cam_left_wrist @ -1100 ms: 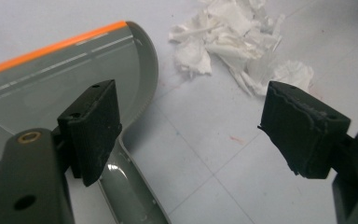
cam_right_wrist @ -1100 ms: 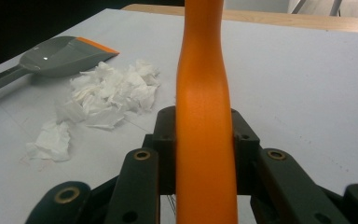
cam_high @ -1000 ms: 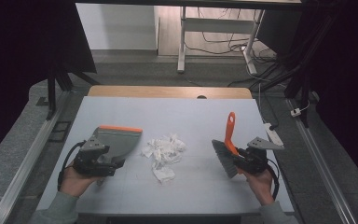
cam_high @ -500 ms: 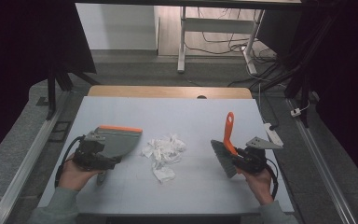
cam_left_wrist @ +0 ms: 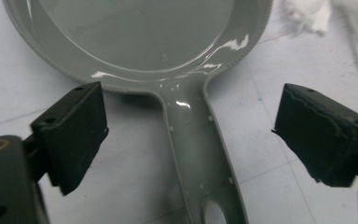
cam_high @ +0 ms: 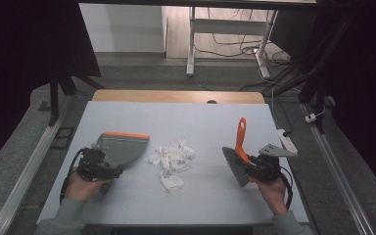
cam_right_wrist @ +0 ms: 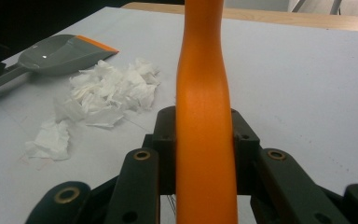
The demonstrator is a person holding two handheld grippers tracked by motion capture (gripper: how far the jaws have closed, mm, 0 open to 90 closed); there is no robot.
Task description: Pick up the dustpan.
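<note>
The pile of torn paper scraps [cam_high: 172, 159] lies on the table [cam_high: 186, 115] between the 2 tools, and everything here is best placed from it. The dustpan [cam_high: 122, 147] sits flat on the table just beside the pile on its left, its orange lip on the far edge in the high view. Its long axis runs from the pan back along the grey handle [cam_left_wrist: 200, 154] toward the left claw [cam_high: 108, 171]. In the left gripper view that handle lies straight up the middle between the 2 black jaws, which stand wide apart and touch nothing; they have just been opening, with the handle lying free between them.

To the right of the pile, well apart from it, the right claw [cam_high: 254, 165] is clamped tight on the orange handle of the brush [cam_high: 240, 154]. The handle points away from the person and the grey bristles face the pile. My judgement is that the coming sweep must run leftward from the brush through the paper into the pan.

The right gripper view hides the bristles behind the handle, and the pan's mouth is cut off in the left gripper view.
</note>
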